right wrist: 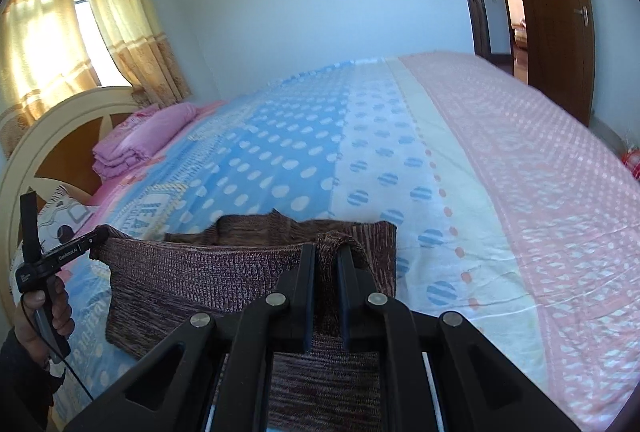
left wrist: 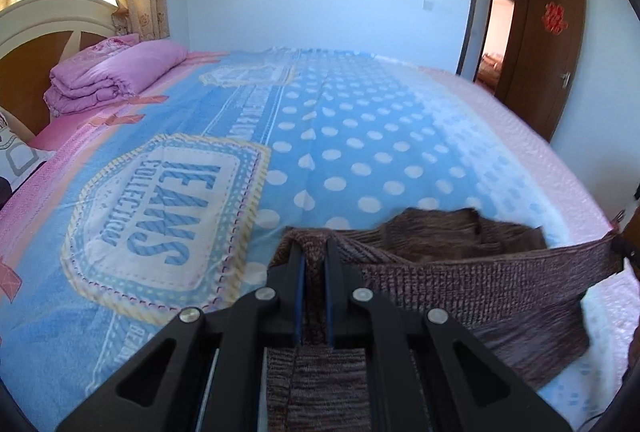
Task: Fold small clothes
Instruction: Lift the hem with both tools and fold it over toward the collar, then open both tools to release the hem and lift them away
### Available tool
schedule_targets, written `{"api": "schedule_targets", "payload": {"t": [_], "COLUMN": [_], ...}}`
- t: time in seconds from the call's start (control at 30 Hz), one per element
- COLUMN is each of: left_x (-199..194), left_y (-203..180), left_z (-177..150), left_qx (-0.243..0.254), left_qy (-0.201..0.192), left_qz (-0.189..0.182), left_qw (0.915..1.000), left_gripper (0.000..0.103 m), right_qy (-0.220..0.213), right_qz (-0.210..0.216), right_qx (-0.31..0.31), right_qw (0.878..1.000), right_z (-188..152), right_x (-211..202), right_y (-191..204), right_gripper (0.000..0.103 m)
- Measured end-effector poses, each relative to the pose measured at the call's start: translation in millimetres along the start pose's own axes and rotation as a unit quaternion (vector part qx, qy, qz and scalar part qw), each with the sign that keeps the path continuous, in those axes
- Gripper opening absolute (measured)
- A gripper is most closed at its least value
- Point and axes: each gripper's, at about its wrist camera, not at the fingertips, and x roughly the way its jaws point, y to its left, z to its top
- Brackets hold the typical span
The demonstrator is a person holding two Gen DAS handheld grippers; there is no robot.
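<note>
Both grippers, left gripper [left wrist: 314, 252] and right gripper [right wrist: 326, 256], are pinching their fingers onto a ribbed brown knit sweater [right wrist: 208, 272], holding it stretched just above the bed [right wrist: 460, 159]. Beyond the sweater, the polka-dot blanket [left wrist: 340, 135] is showing "JEANS COLLECTION".

Sweater [left wrist: 460, 272] above bedspread [left wrist: 320, 135]

The left gripper [left wrist: 313, 252] was matte black with blue-edged fingers and round silver screws; the right gripper [right wrist: 325, 256] matched it; the left hand [right wrist: 44, 316] showed bare skin, dark sleeve, thin black cable.
</note>
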Motion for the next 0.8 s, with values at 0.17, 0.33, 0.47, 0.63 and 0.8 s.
{"api": "schedule_targets", "payload": {"t": [0.17, 0.33, 0.47, 0.63, 0.8], "left_x": [75.4, 65.1, 12.6, 30.5, 64.5], "left_y": [-8.4, -6.0, -11.2, -35.7, -39.8], "left_z": [-16.2, -27.8, -44.8, -67.0, -44.2], "left_qx": [0.028, 0.022, 0.083, 0.207, 0.231], "left_qy": [0.055, 0.059, 0.006, 0.021, 0.002], "left_qz": [0.058, 0.054, 0.058, 0.105, 0.187], "left_qw": [0.9964, 0.9965, 0.9948, 0.9724, 0.9548], "left_gripper": [0.014, 0.044, 0.089, 0.098, 0.098], "right_qy": [0.068, 0.079, 0.074, 0.099, 0.088], "right_qz": [-0.029, -0.050, -0.067, -0.123, -0.147], "right_qx": [-0.011, -0.027, -0.123, -0.234, -0.248], "right_qw": [0.997, 0.995, 0.987, 0.959, 0.953], "right_z": [-11.4, -23.2, -40.1, -50.7, -26.8], "right_x": [76.6, 77.6, 58.8, 86.8, 106.1], "right_y": [-12.6, -16.6, 6.1, 31.2, 39.2], "right_gripper": [0.010, 0.047, 0.071, 0.071, 0.071]}}
